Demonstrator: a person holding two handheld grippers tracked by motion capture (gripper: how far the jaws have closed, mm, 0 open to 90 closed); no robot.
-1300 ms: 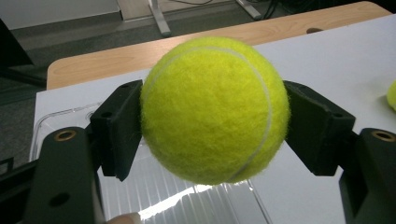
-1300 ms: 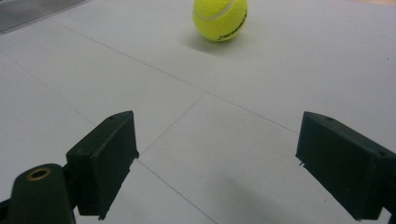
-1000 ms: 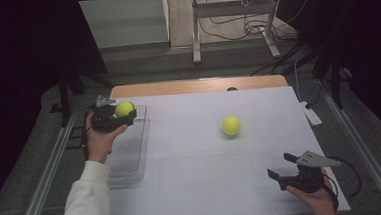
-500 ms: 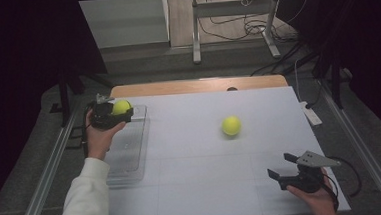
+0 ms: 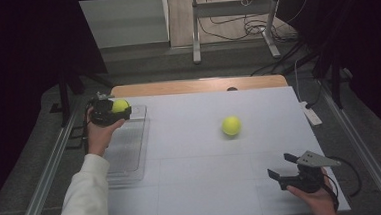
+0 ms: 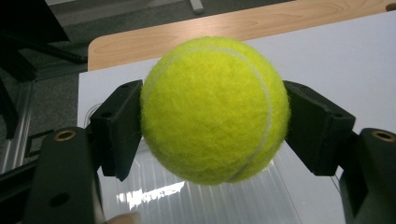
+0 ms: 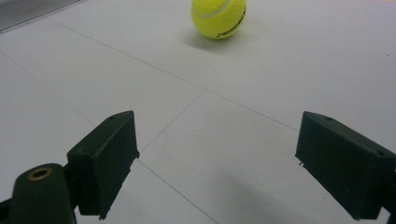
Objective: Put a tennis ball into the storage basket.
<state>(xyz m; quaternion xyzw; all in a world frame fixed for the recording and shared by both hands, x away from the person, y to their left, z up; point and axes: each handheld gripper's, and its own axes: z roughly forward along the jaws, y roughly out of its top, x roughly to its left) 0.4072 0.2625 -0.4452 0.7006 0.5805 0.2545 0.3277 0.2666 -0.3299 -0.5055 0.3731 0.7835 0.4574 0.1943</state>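
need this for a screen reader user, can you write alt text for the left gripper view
A yellow-green tennis ball is clamped between the two black jaws of the left gripper, close to the camera. Below it lies a clear ribbed plastic tray on a white table, with a wooden edge and dark floor beyond.

Dark print, too blurred to read, marks the loose tennis ball (image 7: 218, 17).
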